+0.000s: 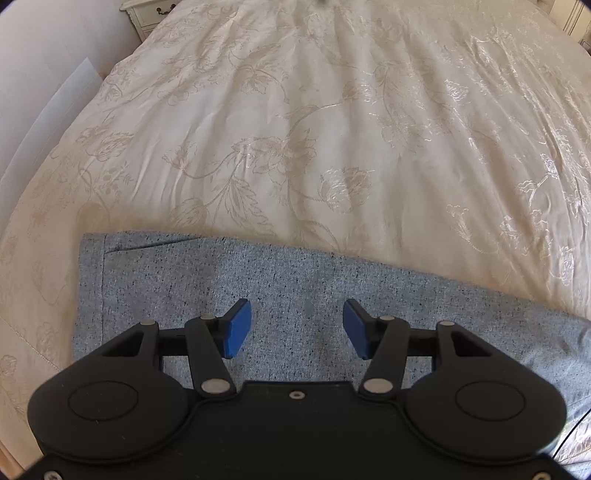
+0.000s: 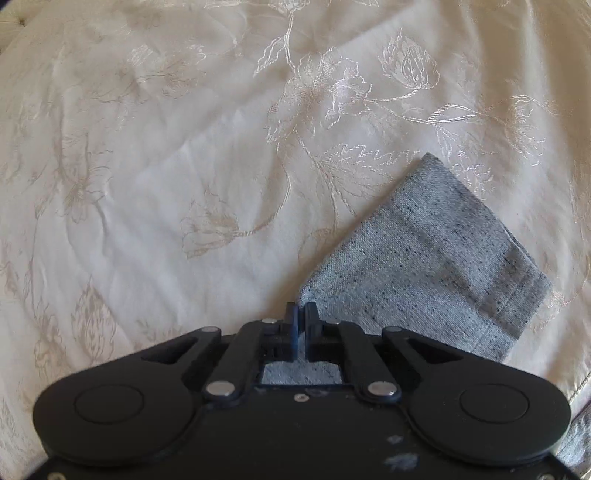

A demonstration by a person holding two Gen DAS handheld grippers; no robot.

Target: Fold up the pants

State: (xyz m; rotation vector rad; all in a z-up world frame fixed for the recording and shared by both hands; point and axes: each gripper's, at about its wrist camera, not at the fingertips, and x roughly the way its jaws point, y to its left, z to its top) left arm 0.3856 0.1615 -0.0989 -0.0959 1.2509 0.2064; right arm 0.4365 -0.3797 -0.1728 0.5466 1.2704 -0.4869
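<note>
Lying on bedspread (image 1: pixel 332 129): pants (image 1: pixel 277 280).

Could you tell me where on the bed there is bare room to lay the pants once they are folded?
The bedspread is bare beyond the pants' far edge, toward the nightstand. It is also bare left of the leg end the right tongs pinch. It is crowded only near the left tongs, open over the pants.

The pants (image 1: pixel 280 288) are light grey flecked with black. The bedspread (image 1: pixel 332 129) is cream with a shiny floral pattern. Each black claw has blue pads (image 1: pixel 236 328).
</note>
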